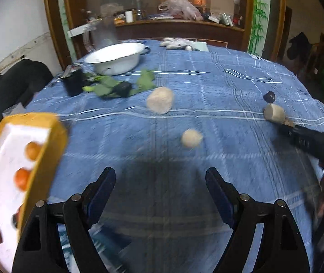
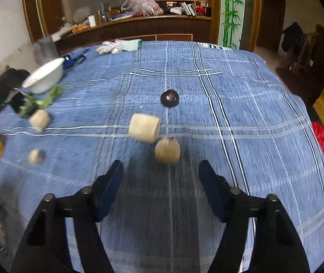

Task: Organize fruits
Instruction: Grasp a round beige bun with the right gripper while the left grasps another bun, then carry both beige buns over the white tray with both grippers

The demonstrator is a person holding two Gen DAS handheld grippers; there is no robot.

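Both jaws gape wide, empty; a pale, blurred cylindrical fruit piece (image 2: 167, 150) lies just ahead of the right jaws.

yellow tray (image 1: 48, 141) cropped, fruit blurred

Bare blue cloth on the table (image 1: 207, 79) is lying open straight ahead of the left hand-held gripper (image 1: 160, 179), up to a small pale piece (image 1: 191, 138). The yellow box (image 1: 46, 150) is crowding its left side. Ahead of the right hand-held gripper (image 2: 160, 170), a round tan piece (image 2: 167, 150) and a pale cylinder (image 2: 144, 127) are blocking the way; its right side is lying open.
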